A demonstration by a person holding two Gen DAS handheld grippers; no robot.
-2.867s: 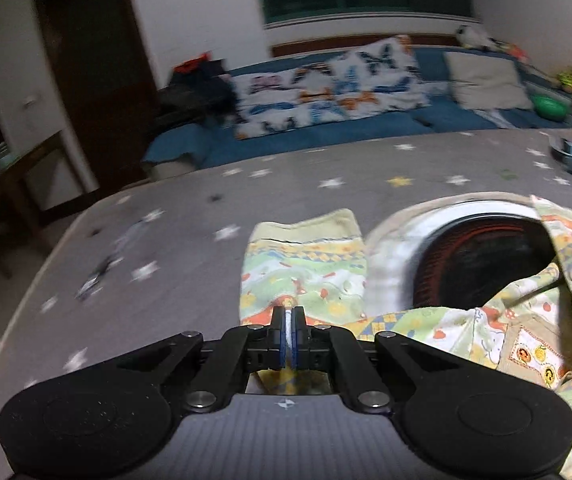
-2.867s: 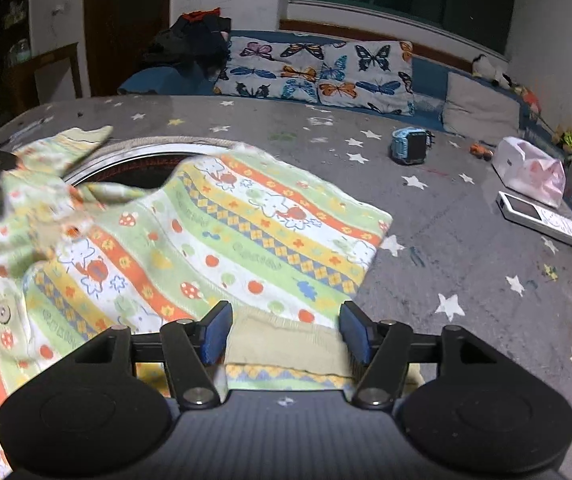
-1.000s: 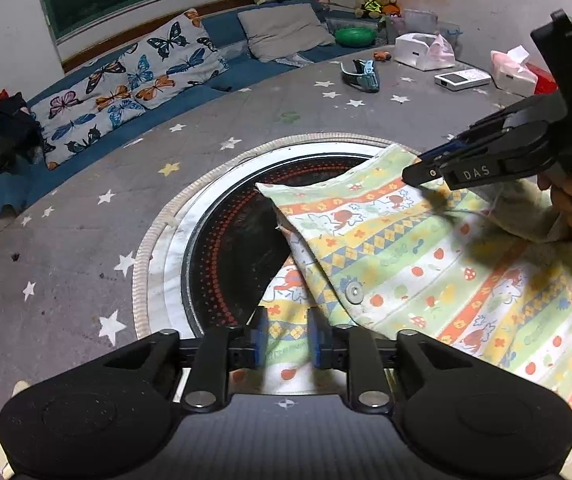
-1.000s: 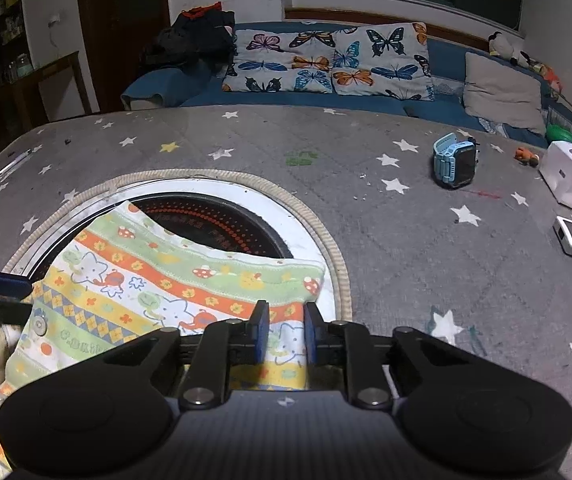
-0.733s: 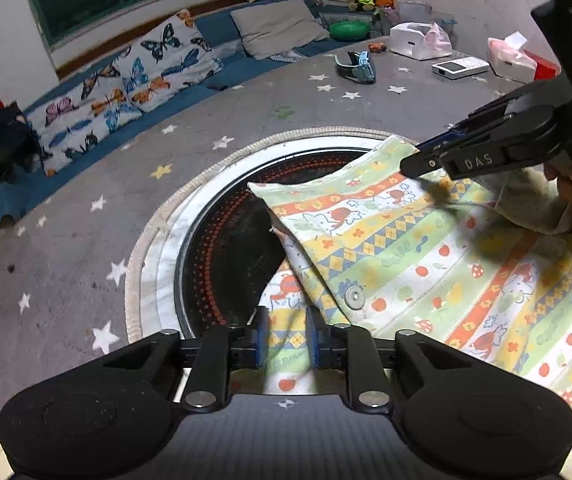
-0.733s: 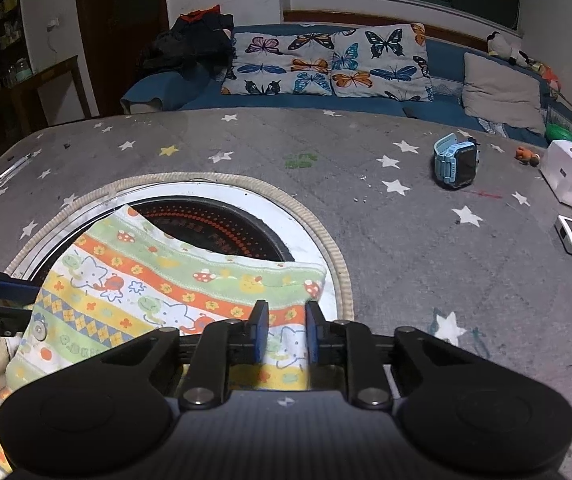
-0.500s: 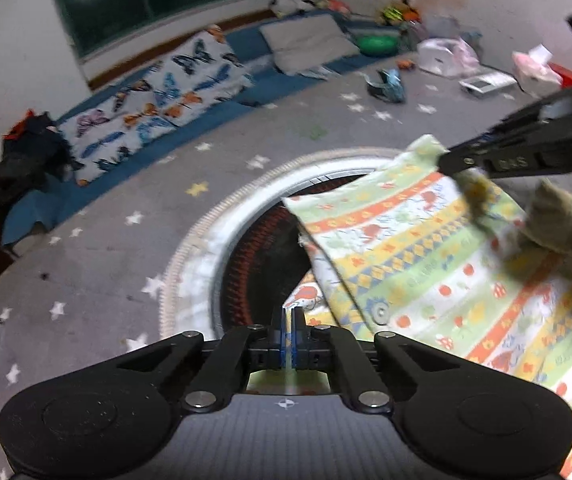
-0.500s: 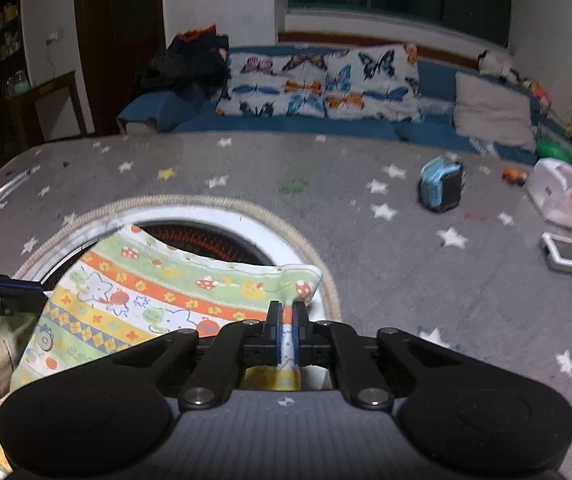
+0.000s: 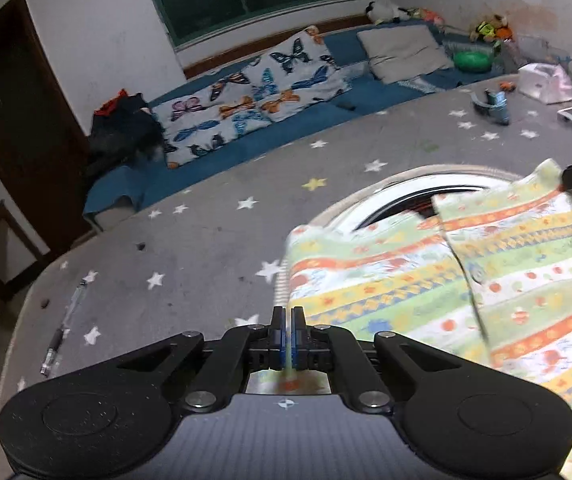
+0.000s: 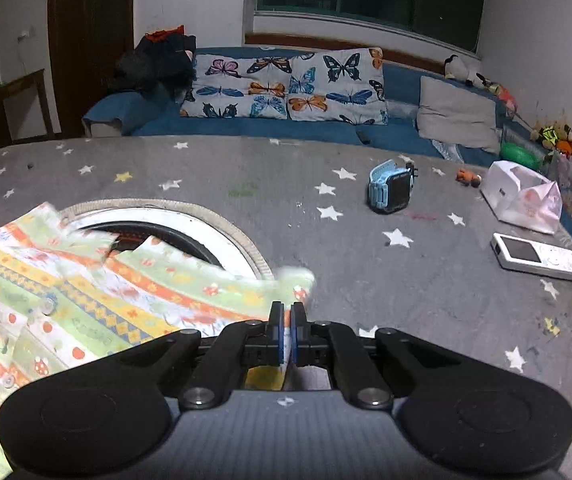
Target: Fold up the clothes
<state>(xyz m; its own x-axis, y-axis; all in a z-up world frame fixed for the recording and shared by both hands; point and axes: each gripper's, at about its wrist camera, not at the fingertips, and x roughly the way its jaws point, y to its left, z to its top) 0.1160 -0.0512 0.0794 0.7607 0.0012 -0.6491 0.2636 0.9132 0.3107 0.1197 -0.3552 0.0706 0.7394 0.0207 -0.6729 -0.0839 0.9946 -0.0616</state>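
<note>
Left claw (image 9: 286,338) and right claw (image 10: 286,338) each clamped on striped garment (image 9: 425,280) hem; cloth stretched lengthwise between them over desk (image 10: 365,240).

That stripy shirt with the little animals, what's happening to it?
A person is folding it with two hand-held grippers. The left gripper is shut on one edge of the stripy shirt, and the right gripper is shut on another edge. The shirt is spread over the grey star-patterned table, partly covering the round opening in it.
</note>
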